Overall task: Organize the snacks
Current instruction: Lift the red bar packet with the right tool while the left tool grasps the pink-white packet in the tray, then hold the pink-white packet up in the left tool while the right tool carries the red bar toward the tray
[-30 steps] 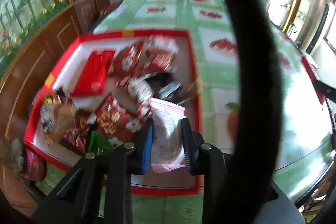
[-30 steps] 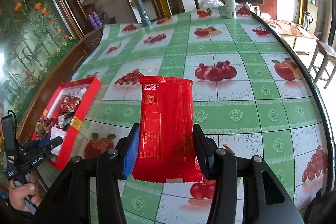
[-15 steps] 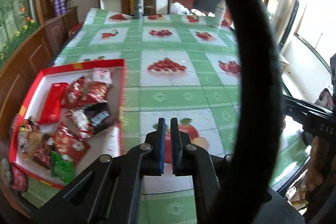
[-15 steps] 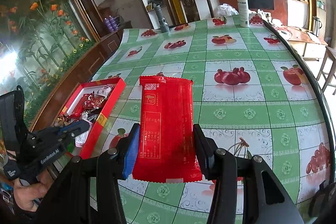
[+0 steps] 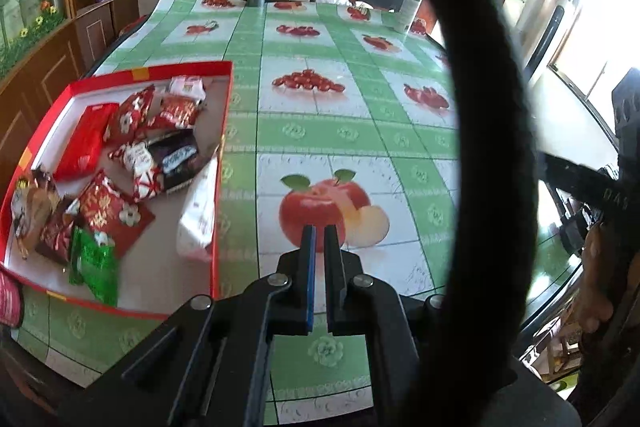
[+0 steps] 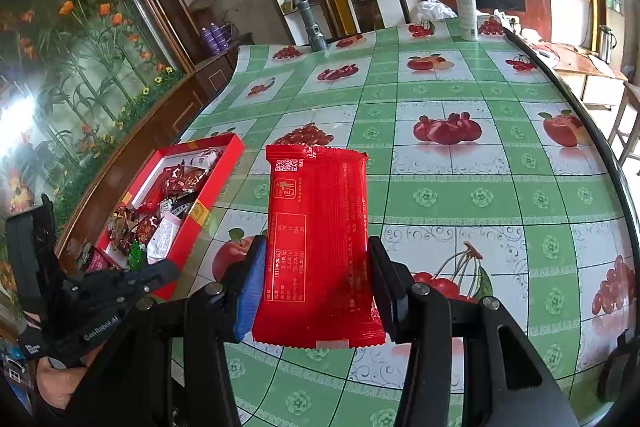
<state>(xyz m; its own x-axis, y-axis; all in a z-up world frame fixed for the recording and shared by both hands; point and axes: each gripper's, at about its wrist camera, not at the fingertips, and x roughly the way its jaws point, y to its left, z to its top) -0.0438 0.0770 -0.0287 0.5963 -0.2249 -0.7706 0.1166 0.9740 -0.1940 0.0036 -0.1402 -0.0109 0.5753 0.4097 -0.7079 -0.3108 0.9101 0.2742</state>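
Right gripper (image 6: 316,271) clamped across lower half of red snack packet (image 6: 318,227), held upright above table (image 6: 480,187), well apart from red tray (image 6: 200,207) at table's left edge. Upper half of packet standing free above the fingers, top crimp unsupported. Left gripper (image 5: 320,239) closed with nothing between the fingers, only a thin gap visible, hovering over the apple print near table's front edge, just right of tray (image 5: 218,187).

Packet judged light, soft foil pillow, slick surface, contents probably crushable; squeeze across the flat faces likely to dent it, so mid-body hold fine, harder clamp not needed. Crimped ends stiffer, also usable for a pinch.

Tray holding a jumble of wrapped snacks (image 5: 132,163): red flat pack by left wall, white packet (image 5: 198,215) leaning on right wall, green one (image 5: 94,265) near front corner. Bare floor left at tray's front right corner and a strip along the back wall. Best drop zone probably front right, beside white packet.

Table right of tray open, only printed cloth; bottle (image 6: 466,7) and grey cylinder (image 6: 314,23) far off at back edge. Left gripper sitting close to tray's right wall, possible clash on the approach path. Low tray wall, easy to clear from above.
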